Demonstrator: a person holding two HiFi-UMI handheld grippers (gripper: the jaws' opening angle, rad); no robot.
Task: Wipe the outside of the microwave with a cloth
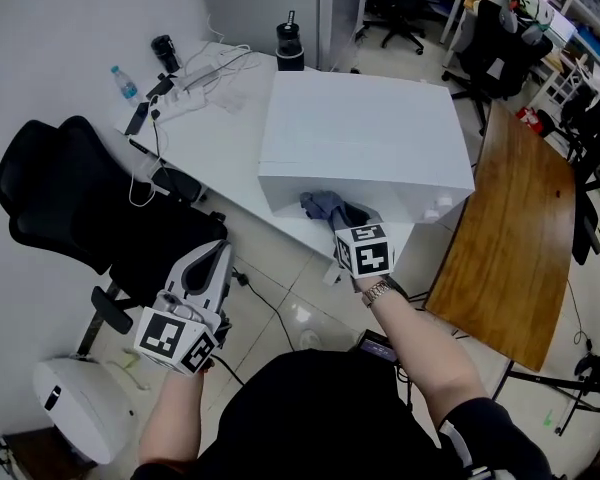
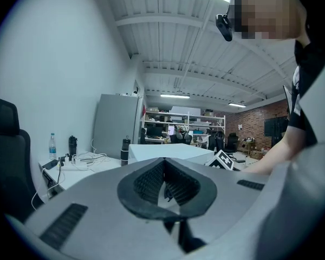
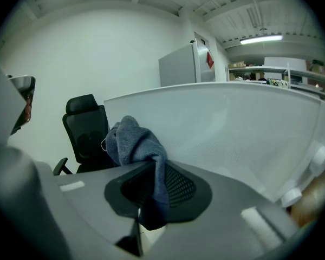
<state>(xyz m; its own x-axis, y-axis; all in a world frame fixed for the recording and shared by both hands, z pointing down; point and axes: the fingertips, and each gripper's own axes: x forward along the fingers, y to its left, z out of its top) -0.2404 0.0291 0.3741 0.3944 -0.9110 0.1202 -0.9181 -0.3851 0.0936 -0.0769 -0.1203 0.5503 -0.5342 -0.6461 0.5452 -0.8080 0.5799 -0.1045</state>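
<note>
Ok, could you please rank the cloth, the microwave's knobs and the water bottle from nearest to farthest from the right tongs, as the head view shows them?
1. Cloth: clamped in the right tongs, at the microwave front.
2. Knobs: to the right, on that same front.
3. Water bottle: far off, at the view's upper left.

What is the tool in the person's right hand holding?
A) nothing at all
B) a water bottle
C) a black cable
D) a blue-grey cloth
D: in the right gripper view the blue-grey cloth is pinched between the right gripper's fingers, with the white microwave just behind it.
</note>
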